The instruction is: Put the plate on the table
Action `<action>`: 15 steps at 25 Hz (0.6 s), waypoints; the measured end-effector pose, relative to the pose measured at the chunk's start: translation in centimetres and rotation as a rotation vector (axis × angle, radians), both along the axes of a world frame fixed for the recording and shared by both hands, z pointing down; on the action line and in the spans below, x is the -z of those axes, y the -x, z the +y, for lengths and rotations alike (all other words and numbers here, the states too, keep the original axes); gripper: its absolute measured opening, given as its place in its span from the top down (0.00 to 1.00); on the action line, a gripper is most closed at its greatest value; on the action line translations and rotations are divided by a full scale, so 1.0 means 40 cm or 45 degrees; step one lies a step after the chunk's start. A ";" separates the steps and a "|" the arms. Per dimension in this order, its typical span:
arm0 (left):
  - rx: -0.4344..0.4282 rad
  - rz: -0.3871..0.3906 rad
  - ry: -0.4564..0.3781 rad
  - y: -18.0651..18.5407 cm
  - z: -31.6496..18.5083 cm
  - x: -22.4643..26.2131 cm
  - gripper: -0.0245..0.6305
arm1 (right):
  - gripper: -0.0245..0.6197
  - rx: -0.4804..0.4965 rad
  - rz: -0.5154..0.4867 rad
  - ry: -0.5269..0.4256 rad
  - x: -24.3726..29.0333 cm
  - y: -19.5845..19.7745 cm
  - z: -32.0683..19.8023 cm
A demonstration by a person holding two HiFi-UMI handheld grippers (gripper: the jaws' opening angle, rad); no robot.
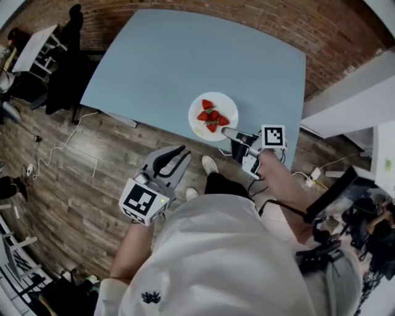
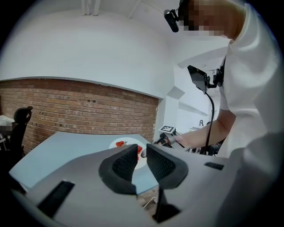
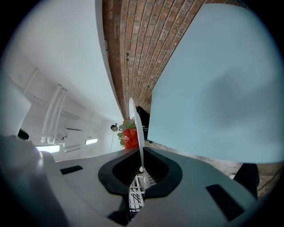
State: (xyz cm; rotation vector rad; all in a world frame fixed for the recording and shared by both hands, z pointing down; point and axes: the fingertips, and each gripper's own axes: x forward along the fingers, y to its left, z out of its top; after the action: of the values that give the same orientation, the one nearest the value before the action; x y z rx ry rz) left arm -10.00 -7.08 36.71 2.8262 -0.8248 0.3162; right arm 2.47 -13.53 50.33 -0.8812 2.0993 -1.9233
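Note:
A white plate [image 1: 213, 116] with several strawberries [image 1: 212, 115] is over the front edge of the light blue table [image 1: 185, 62]; whether it rests on it I cannot tell. My right gripper [image 1: 229, 132] is shut on the plate's near rim. The right gripper view has the plate [image 3: 135, 126] edge-on between the jaws, with strawberries [image 3: 128, 136] on its left face. My left gripper [image 1: 177, 157] hangs over the floor, left of the plate and off the table. Its jaws stand slightly apart with nothing between them [image 2: 142, 156]. The plate [image 2: 120, 143] lies beyond them.
A brick wall [image 1: 259, 18] runs behind the table. The wooden floor [image 1: 68, 179] has cables across it. A black chair [image 1: 65, 80] and a white desk [image 1: 34, 46] stand at the far left. White furniture [image 1: 352, 99] is at the right. My shoes [image 1: 210, 164] are below the table edge.

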 end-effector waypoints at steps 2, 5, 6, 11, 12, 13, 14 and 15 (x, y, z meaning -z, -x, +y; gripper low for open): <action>0.022 -0.017 0.004 -0.017 -0.054 0.010 0.86 | 0.93 -0.004 -0.029 0.008 -0.014 -0.028 -0.101; 0.075 -0.029 0.017 -0.041 -0.142 0.025 0.87 | 0.93 -0.019 -0.045 0.031 -0.037 -0.079 -0.255; 0.089 -0.032 0.021 -0.048 -0.168 0.027 0.87 | 0.93 -0.033 -0.041 0.043 -0.047 -0.099 -0.304; 0.161 -0.075 0.067 -0.073 -0.254 0.007 0.87 | 0.93 -0.094 -0.081 0.112 -0.124 -0.176 -0.525; 0.179 -0.080 0.083 -0.076 -0.266 0.000 0.87 | 0.93 -0.102 -0.083 0.128 -0.143 -0.191 -0.562; 0.198 -0.082 0.099 -0.077 -0.277 -0.006 0.87 | 0.93 -0.111 -0.080 0.141 -0.163 -0.203 -0.597; 0.215 -0.084 0.114 -0.076 -0.288 -0.011 0.87 | 0.93 -0.120 -0.077 0.153 -0.183 -0.212 -0.631; 0.229 -0.090 0.127 -0.075 -0.299 -0.016 0.87 | 0.93 -0.129 -0.077 0.165 -0.202 -0.218 -0.664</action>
State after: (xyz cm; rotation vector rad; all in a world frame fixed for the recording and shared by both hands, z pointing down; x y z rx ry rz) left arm -7.00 -19.04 37.34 2.6395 -1.0388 0.4192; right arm 11.17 -40.08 58.42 -0.9228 1.8764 -2.0253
